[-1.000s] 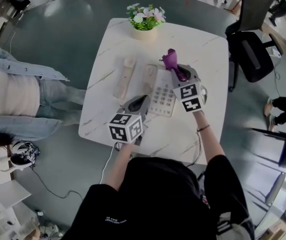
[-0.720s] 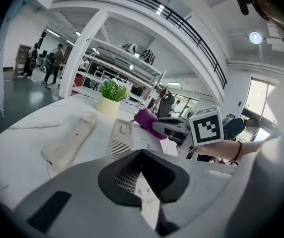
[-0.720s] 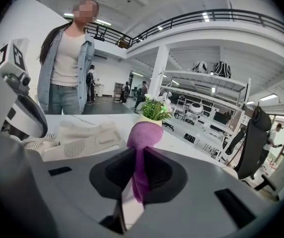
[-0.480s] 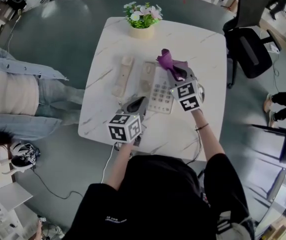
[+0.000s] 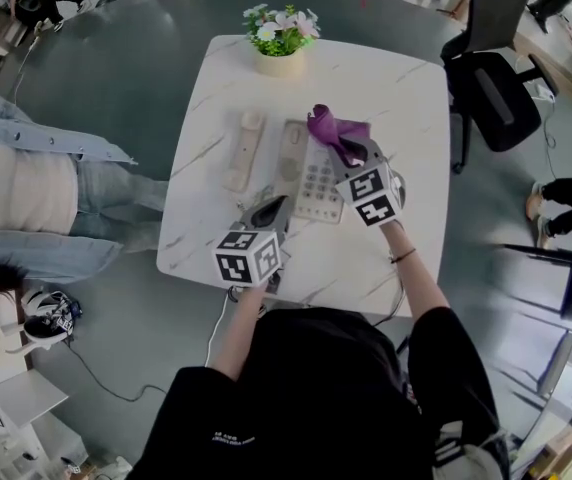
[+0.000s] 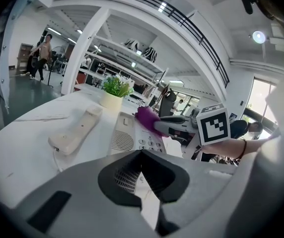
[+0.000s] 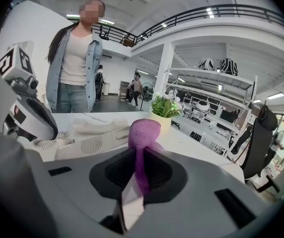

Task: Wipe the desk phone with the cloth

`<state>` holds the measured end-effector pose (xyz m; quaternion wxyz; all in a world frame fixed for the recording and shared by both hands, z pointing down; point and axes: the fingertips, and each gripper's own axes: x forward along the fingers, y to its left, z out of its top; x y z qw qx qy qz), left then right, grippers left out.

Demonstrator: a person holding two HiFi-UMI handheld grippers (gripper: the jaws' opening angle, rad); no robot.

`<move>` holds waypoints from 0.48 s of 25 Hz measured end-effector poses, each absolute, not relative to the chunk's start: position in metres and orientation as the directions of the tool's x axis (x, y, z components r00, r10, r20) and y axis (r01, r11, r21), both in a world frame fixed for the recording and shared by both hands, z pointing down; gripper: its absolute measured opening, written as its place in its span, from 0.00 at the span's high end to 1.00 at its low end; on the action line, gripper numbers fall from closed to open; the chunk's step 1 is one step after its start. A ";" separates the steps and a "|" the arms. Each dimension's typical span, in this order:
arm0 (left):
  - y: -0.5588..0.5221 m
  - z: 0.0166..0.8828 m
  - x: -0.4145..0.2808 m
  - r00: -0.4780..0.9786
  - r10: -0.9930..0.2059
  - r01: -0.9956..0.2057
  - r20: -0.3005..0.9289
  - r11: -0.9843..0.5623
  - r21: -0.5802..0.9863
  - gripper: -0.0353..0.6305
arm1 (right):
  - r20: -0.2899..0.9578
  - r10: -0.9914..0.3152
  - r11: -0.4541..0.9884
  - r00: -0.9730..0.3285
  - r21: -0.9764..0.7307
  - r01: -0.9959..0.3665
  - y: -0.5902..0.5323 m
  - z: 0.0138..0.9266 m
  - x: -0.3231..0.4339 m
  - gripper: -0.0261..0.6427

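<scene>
At desk phone [image 5: 311, 178] edge, right claw [image 5: 344, 148] pinching purple cloth [image 5: 326, 126], left claw [image 5: 276, 202] closed

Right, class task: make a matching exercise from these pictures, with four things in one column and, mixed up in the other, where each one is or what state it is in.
Things:
1. cloth
2. handset
3. potted plant
4. left gripper

Places or states:
A. at the far edge of the table
B. pinched in the right gripper
C. shut on nothing, by the front of the phone
D. lying off the phone, to its left

Pairs: 1-B, 2-D, 3-A, 4-C
</scene>
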<state>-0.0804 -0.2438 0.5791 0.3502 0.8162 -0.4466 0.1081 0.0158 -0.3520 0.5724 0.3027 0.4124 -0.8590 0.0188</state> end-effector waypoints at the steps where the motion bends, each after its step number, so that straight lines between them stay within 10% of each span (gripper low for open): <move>1: -0.243 0.579 -0.081 0.577 -0.654 -0.806 0.490 -0.356 0.474 0.95 | 0.538 -0.695 0.661 -0.477 0.216 -0.719 -0.350 0.573 0.015 0.91; 12: -0.234 0.576 -0.080 0.572 -0.665 -0.809 0.480 -0.363 0.462 0.95 | 0.563 -0.660 0.693 -0.498 0.201 -0.692 -0.328 0.580 0.009 0.91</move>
